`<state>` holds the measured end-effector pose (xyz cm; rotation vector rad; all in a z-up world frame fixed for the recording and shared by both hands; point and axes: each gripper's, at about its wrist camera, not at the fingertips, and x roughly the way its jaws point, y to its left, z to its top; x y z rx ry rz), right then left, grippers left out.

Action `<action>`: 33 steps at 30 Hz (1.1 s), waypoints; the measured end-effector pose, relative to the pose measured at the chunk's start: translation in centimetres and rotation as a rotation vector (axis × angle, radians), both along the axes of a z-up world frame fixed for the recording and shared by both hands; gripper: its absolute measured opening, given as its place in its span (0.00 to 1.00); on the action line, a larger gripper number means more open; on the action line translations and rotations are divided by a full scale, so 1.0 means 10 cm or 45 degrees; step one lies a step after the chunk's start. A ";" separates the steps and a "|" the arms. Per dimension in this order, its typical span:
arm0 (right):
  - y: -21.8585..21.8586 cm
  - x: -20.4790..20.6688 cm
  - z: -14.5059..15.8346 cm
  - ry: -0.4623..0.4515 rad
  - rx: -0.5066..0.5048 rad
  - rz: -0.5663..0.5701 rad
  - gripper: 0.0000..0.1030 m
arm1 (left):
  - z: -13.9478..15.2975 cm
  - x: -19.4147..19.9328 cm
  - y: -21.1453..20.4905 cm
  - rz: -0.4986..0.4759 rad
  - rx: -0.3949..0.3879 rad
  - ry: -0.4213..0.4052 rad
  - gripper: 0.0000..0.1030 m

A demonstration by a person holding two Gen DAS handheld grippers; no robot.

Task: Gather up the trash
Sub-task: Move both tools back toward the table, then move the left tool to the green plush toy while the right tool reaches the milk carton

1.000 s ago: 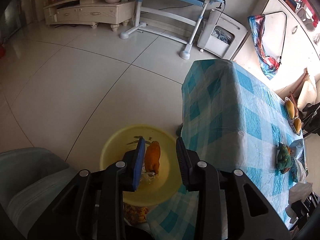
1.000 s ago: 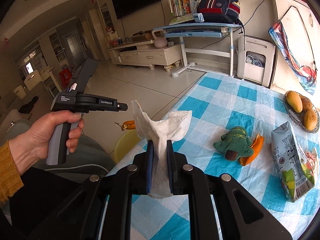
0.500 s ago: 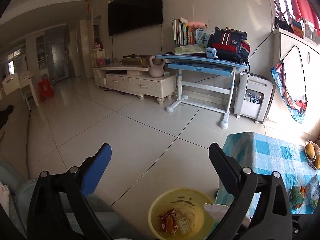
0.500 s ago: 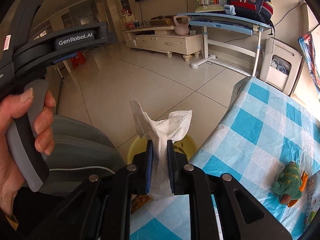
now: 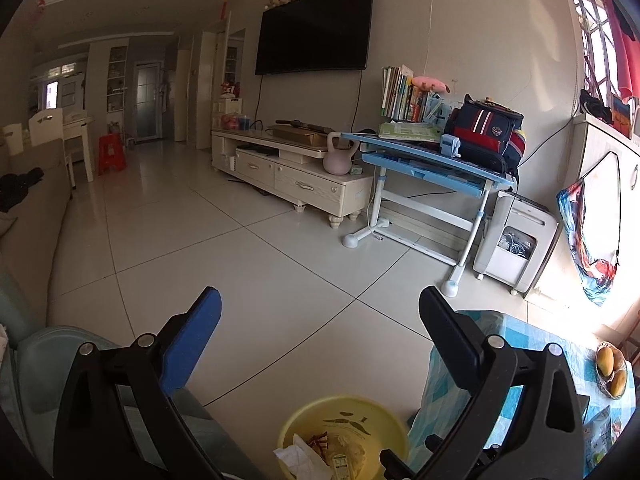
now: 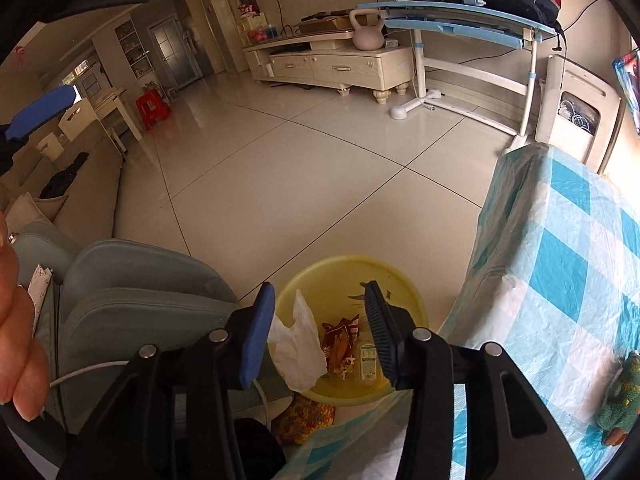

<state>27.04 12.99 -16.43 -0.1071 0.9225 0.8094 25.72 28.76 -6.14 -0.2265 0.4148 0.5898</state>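
Drooping upright-long, the white tissue (image 6: 298, 344) lies in the yellow bin (image 6: 396, 280).

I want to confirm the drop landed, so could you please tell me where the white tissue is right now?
In the right wrist view the tissue lies inside the yellow bin on the floor, at its left side beside the snack wrappers, just off the table edge.
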 end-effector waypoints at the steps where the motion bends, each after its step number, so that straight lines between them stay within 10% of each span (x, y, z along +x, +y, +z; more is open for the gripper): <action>1: -0.01 -0.03 0.01 0.000 0.006 -0.002 0.46 | -0.01 0.00 0.00 -0.011 -0.003 -0.005 0.93; 28: -2.34 -0.82 0.59 -0.291 -0.013 -0.341 0.74 | -0.17 0.20 -1.19 -0.415 0.112 0.171 0.93; 33: -2.59 -0.74 0.36 -0.171 0.083 -0.466 0.74 | -0.26 0.28 -1.50 -0.528 0.105 0.240 0.93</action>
